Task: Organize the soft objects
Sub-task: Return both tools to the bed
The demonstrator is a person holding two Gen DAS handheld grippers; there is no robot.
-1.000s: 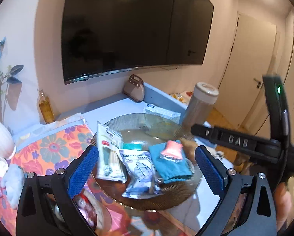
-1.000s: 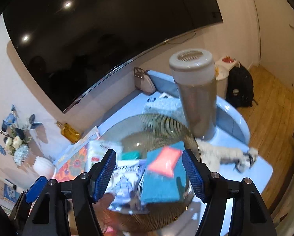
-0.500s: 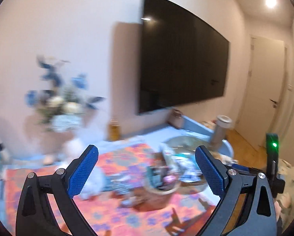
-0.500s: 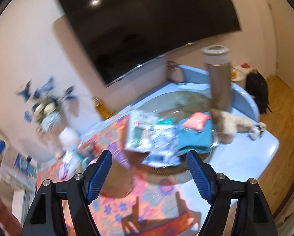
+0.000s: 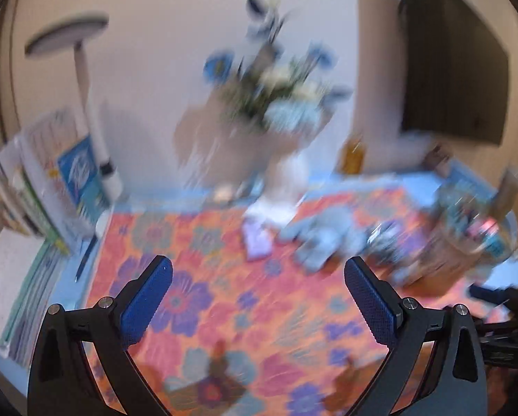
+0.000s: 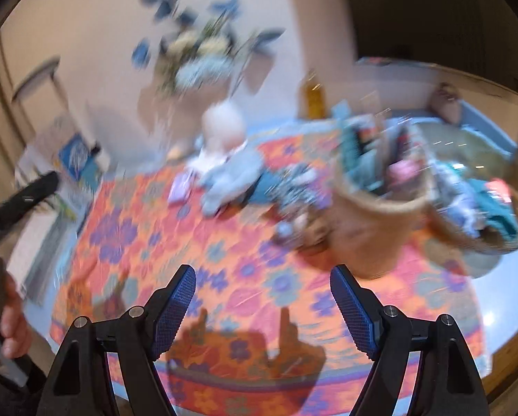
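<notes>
Grey plush toy [image 6: 229, 176] lies on the floral cloth [image 6: 224, 277], ahead of the right tool [image 6: 262, 306] and a bit left of its line; in the left wrist view the same toy [image 5: 324, 239] sits ahead-right of the left tool [image 5: 257, 300]. Small lilac packet [image 6: 180, 189] just left of it. Woven basket [image 6: 376, 222] with soft bits stuffed in stands ahead-right of the right tool; glass bowl [image 6: 480, 239] with teal cloth [image 6: 498, 215] and pouches is further right, touching or nearly touching the basket, blur hides which.

Change: a second ago both tools pointed down at the bowl, close in; now we have swung left and pulled back, both views heavily motion-blurred, the cloth and plush toy centred instead. We read that as the bowl step being over and the loose toy as the likely next pick.

Both tools have jaws wide apart, nothing between the pads.

View differences: right wrist shows the basket's contents, the bowl and the person's left hand [image 6: 11, 326] gripping the other handle; left wrist shows the stacked books [image 5: 40, 194] and white lamp [image 5: 85, 79] far left, only a dark sliver of the right tool at the frame's right edge. Flower vase [image 5: 283, 180] and amber bottle [image 6: 314, 95] sit at the bench's back.
</notes>
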